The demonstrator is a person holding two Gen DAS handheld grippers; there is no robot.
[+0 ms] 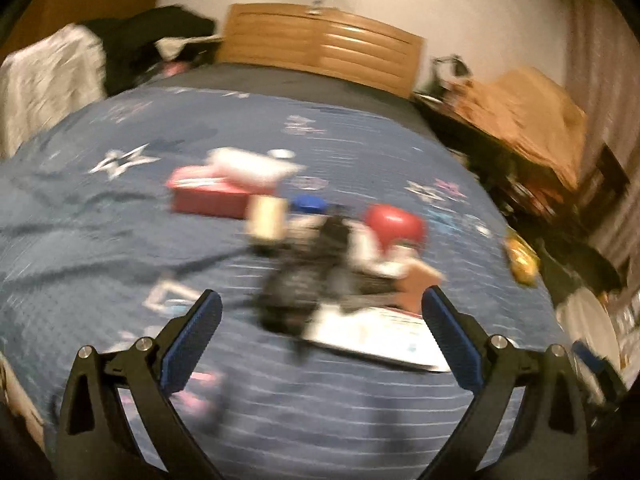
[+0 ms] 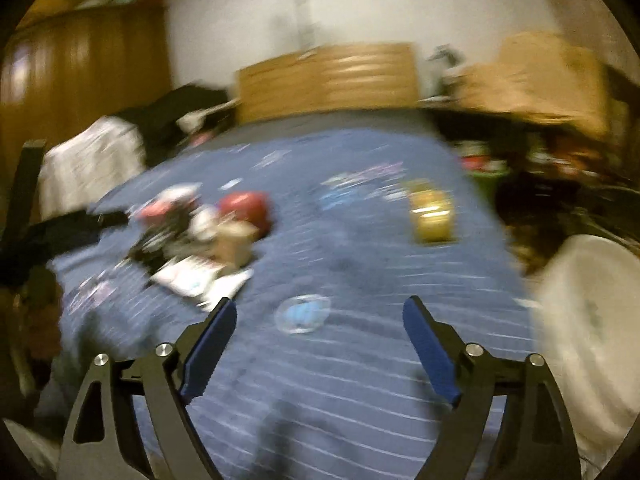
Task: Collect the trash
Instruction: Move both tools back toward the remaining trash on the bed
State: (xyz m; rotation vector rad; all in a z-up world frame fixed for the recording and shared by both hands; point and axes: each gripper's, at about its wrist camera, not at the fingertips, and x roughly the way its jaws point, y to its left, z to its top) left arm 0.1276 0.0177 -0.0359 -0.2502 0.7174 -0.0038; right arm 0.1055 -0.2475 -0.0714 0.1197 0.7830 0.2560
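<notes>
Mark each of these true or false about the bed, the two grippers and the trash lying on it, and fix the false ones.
1. Both grippers are open and hold nothing. True: the left gripper and the right gripper show spread fingers with nothing between them.
2. The bedspread is plain red. False: it is blue with star patterns.
3. A red box lies on the bed. True.
4. The yellow packet sits on top of the pile of trash. False: it lies apart, to the right of the pile.

Blue bedspread (image 1: 100, 240) (star-patterned): red box (image 1: 208, 196), litter pile (image 1: 340, 272), yellow packet (image 2: 432, 216).
</notes>
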